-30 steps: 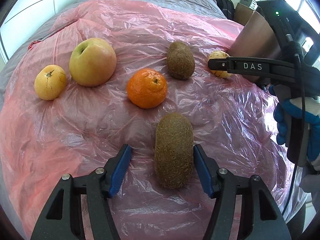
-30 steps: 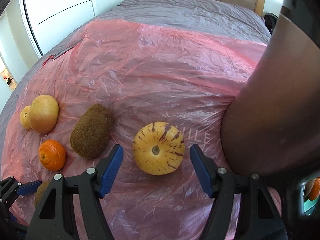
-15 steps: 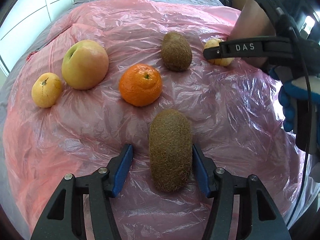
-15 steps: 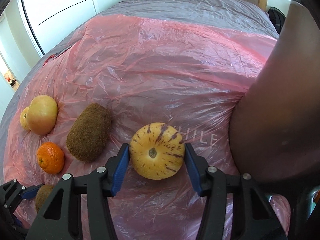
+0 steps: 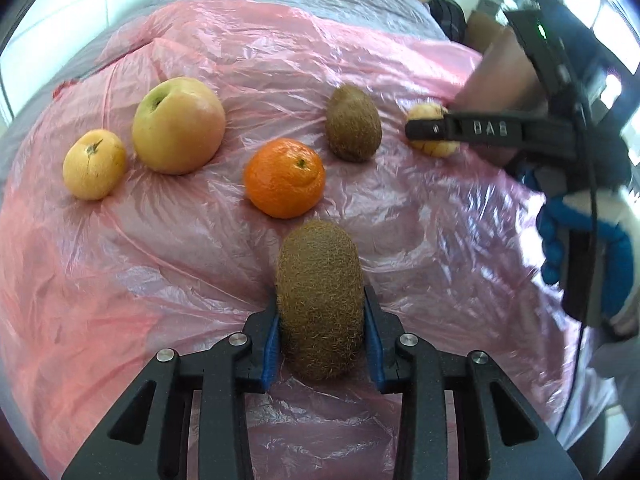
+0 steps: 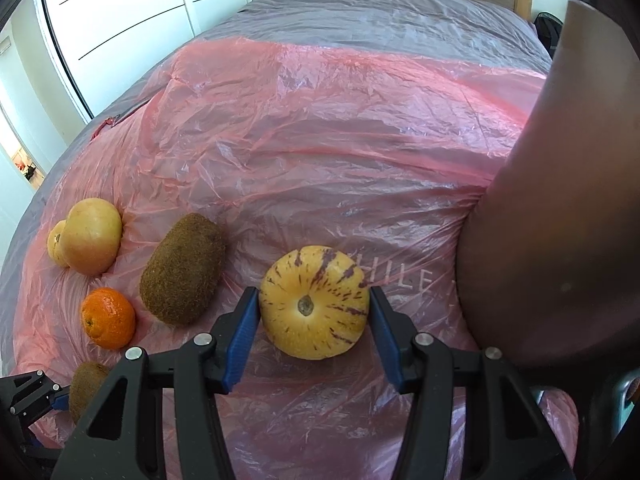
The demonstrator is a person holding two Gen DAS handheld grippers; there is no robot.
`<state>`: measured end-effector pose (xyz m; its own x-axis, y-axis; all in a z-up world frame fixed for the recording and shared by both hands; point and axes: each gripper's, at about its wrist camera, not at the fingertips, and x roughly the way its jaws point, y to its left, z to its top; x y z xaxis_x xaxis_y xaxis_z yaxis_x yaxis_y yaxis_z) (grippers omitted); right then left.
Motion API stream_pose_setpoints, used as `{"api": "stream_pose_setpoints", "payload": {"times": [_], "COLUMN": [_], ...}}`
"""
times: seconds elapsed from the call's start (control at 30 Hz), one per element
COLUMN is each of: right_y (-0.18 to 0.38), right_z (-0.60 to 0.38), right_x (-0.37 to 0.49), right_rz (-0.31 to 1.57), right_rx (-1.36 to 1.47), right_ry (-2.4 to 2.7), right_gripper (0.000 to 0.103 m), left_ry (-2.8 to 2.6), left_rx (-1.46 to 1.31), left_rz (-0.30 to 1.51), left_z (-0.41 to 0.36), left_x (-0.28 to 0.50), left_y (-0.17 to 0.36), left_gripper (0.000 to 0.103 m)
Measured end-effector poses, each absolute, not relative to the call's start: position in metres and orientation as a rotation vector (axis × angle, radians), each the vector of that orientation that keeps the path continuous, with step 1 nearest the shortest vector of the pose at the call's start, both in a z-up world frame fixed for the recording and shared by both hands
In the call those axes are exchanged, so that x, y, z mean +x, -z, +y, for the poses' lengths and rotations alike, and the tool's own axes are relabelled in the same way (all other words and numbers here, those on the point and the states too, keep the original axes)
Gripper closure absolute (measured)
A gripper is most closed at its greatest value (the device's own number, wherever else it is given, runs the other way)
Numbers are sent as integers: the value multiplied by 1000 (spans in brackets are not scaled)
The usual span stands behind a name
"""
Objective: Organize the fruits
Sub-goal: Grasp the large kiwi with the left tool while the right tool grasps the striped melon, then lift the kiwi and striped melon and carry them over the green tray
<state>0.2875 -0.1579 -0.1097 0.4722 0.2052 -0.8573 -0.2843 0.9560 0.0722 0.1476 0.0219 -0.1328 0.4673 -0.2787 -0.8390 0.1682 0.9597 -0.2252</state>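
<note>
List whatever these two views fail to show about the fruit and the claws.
- Left wrist view: the striped yellow fruit is mostly covered by the right claw's black finger.
- Right wrist view: the small yellow fruit sits half behind the apple.
- Right wrist view: the left claw and its kiwi are cut off at the lower left edge.

Your left wrist camera looks steeply down along its gripper (image 5: pixel 320 332), close over the pink plastic sheet (image 5: pixel 160 260) on the bed, as does your right wrist camera from further right, both sharing the orange (image 5: pixel 284 178) and the far kiwi (image 6: pixel 182 270).
</note>
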Motion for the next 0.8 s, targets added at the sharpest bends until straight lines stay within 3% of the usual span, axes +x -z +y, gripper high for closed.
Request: {"api": "stream_pose_setpoints", "payload": {"times": [0.8], "right_y": [43], "right_z": [-151], "right_x": [226], "right_rz": [948], "right_rx": [-100], "right_ry": [-363], "right_gripper": [29], "left_ry": [298], "left_rx": [-241], "left_rz": [936], "left_z": [42], "left_x": [117], "left_y": [73], "left_gripper": [72]}}
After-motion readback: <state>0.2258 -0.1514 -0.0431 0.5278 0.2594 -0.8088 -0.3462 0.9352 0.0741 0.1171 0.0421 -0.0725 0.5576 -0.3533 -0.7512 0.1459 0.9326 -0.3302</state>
